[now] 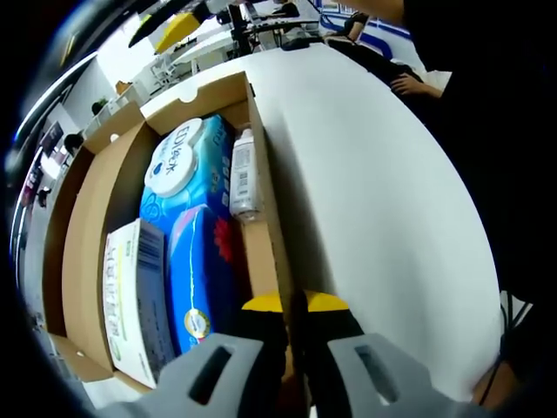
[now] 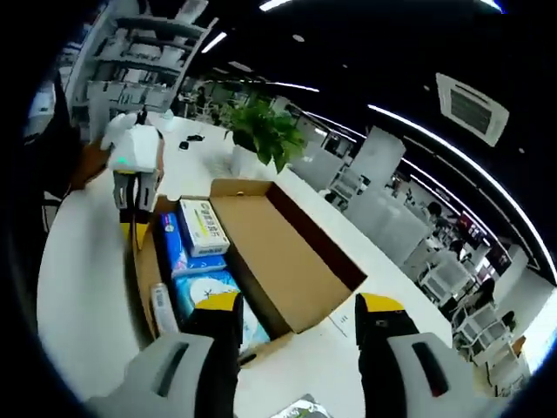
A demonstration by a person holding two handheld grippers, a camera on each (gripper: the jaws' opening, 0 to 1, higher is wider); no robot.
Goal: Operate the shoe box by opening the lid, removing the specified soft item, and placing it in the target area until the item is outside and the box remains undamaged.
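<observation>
The cardboard shoe box (image 1: 85, 252) lies open on the white table, its lid (image 2: 283, 252) folded flat to the side. Inside lie a soft blue wipes pack (image 1: 198, 205) with a white round cap, a small clear bottle (image 1: 244, 174) and a white and green carton (image 1: 130, 300). My left gripper (image 1: 294, 305) is shut on the box's side wall, which runs up between its yellow tips. The right gripper view shows that left gripper (image 2: 132, 231) at the box's far end, along with the wipes pack (image 2: 213, 292), the carton (image 2: 204, 226) and the bottle (image 2: 161, 305). My right gripper (image 2: 298, 305) hovers open above the box's near end.
Bare white table (image 1: 383, 200) spreads beside the box. A person's hand (image 1: 418, 85) rests at the table's far edge. A potted green plant (image 2: 265, 131) stands behind the box. Shelves and desks fill the room beyond.
</observation>
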